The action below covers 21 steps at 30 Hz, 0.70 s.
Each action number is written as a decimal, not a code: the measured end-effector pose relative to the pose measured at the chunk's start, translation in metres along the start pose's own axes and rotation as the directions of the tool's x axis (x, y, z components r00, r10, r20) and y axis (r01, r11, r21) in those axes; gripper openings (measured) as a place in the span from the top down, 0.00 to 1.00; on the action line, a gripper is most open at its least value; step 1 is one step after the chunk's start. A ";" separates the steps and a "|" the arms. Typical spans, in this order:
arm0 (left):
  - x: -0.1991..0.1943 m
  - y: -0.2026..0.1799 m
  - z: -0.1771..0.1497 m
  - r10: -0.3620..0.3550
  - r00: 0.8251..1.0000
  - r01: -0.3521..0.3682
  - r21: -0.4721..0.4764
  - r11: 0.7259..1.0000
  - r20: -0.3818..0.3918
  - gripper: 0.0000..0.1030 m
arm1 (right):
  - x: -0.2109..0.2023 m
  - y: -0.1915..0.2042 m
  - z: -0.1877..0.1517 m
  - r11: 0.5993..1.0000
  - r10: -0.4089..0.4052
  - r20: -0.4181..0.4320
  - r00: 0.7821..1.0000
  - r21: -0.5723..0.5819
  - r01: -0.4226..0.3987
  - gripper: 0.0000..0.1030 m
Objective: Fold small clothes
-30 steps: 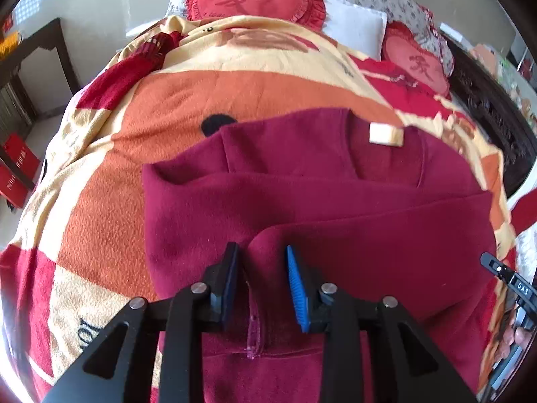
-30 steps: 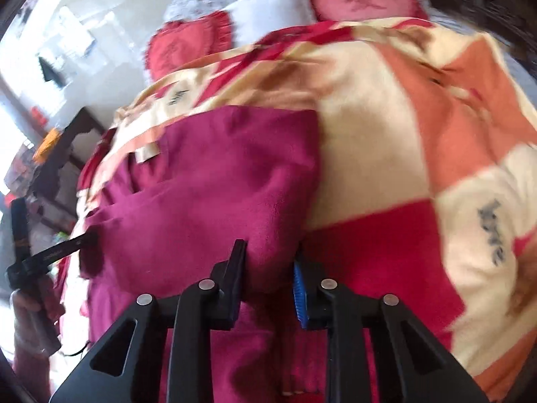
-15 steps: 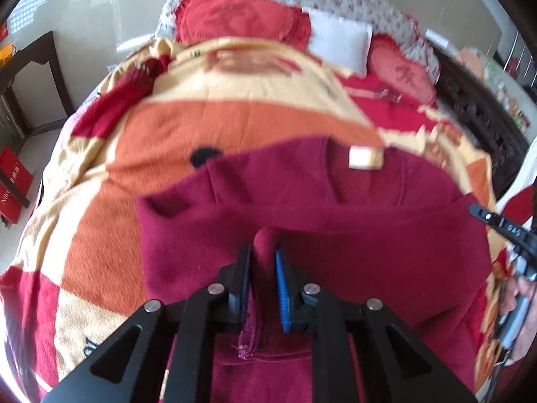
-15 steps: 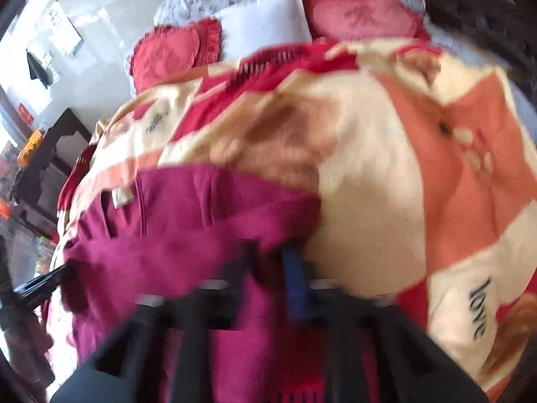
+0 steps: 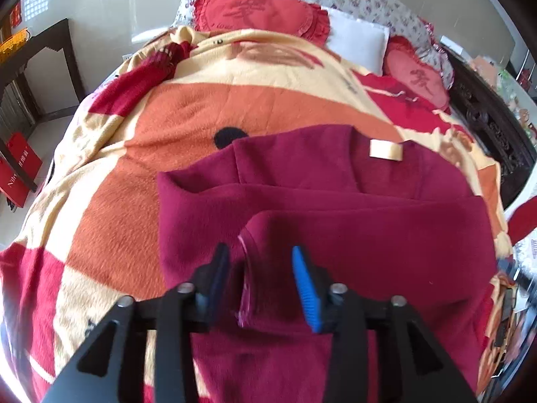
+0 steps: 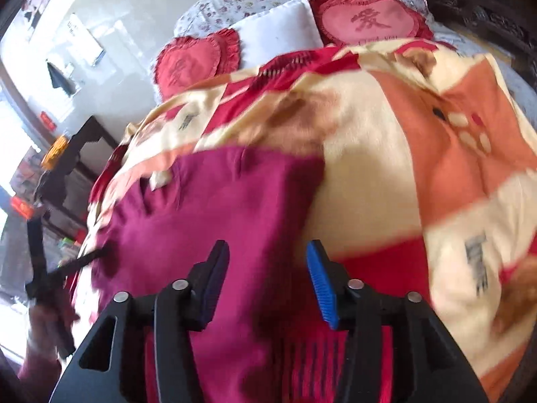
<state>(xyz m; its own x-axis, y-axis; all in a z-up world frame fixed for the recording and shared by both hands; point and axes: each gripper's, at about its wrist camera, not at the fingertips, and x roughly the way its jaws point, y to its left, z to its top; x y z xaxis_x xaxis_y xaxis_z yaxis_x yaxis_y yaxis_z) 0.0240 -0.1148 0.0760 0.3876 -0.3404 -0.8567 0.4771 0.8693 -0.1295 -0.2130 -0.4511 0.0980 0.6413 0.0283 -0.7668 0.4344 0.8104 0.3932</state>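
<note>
A dark red sweater (image 5: 335, 221) lies on the bed blanket (image 5: 214, 107), its lower part folded up over the body and a cream neck label (image 5: 386, 149) showing at the collar. My left gripper (image 5: 260, 258) is open, its jaws on either side of the folded left hem corner, which lies loose between them. In the right wrist view the sweater (image 6: 214, 221) fills the lower left. My right gripper (image 6: 266, 258) is open over the sweater's right edge, holding nothing. The left gripper (image 6: 50, 275) shows at the far left of that view.
The bed carries an orange, cream and red blanket (image 6: 419, 154). Red heart cushions (image 5: 258, 8) and a white pillow (image 5: 355, 42) lie at the head. A dark carved bed frame (image 5: 486, 114) runs along the right. Dark furniture (image 5: 37, 53) and a red bag (image 5: 18, 168) stand left.
Both grippers were shut on the sweater's folded edge half a second ago. Both have opened and let go; the fold now rests on the sweater.
</note>
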 end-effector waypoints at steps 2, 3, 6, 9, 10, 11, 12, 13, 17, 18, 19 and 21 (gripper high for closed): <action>-0.011 -0.001 -0.006 -0.006 1.000 0.006 0.001 1.000 0.008 0.54 | -0.005 0.001 -0.024 1.000 0.007 -0.041 0.999 -0.014 -0.008 0.69; -0.016 -0.002 -0.010 -0.013 1.000 0.013 -0.001 1.000 0.009 0.53 | -0.004 0.002 -0.032 1.000 0.013 -0.057 0.998 -0.018 -0.014 0.69; -0.028 -0.007 -0.026 -0.040 0.999 0.040 -0.008 0.999 -0.001 0.51 | 0.013 0.011 -0.054 0.998 0.024 -0.128 0.992 -0.049 -0.031 0.69; -0.042 -0.013 -0.046 -0.058 0.998 0.058 0.018 0.998 -0.022 0.51 | 0.034 0.018 -0.059 0.998 0.005 -0.131 0.991 -0.065 -0.013 0.74; -0.050 -0.012 -0.055 -0.051 0.998 0.052 0.032 0.998 -0.022 0.51 | 0.038 0.017 -0.061 0.999 -0.008 -0.130 0.991 -0.053 0.001 1.00; -0.056 -0.011 -0.063 -0.047 0.999 0.047 0.042 0.998 -0.019 0.47 | 0.035 0.014 -0.061 0.999 -0.020 -0.132 0.991 -0.037 0.016 1.00; -0.064 -0.009 -0.072 -0.038 0.999 0.039 0.048 0.998 -0.015 0.44 | 0.027 0.012 -0.063 1.000 -0.007 -0.116 0.993 -0.021 0.005 1.00; -0.072 -0.004 -0.084 -0.025 1.000 0.025 0.045 0.999 -0.010 0.39 | 0.017 0.011 -0.064 1.000 -0.003 -0.098 0.995 -0.021 0.001 1.00; -0.083 0.008 -0.117 -0.025 0.999 0.025 0.012 1.000 -0.028 0.38 | 0.003 -0.001 -0.075 0.997 -0.074 -0.102 0.992 -0.014 0.073 1.00; -0.084 0.010 -0.125 -0.034 0.998 0.034 0.002 0.999 -0.048 0.38 | 0.006 -0.006 -0.078 0.996 -0.084 -0.112 0.990 0.010 0.086 1.00; -0.086 0.011 -0.134 -0.044 0.997 0.044 -0.009 0.999 -0.071 0.38 | 0.008 -0.009 -0.078 0.995 -0.096 -0.116 0.989 0.021 0.099 1.00; -0.093 0.013 -0.152 -0.068 0.993 0.067 -0.014 0.998 -0.095 0.38 | 0.000 -0.014 -0.082 0.993 -0.097 -0.121 0.988 0.054 0.104 1.00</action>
<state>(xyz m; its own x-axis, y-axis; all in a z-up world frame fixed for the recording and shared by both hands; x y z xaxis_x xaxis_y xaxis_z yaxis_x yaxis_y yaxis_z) -0.1256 -0.0171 0.0786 0.2775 -0.3626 -0.8897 0.4908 0.8496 -0.1932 -0.2711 -0.4146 0.0507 0.5153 0.0202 -0.8568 0.5323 0.7759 0.3385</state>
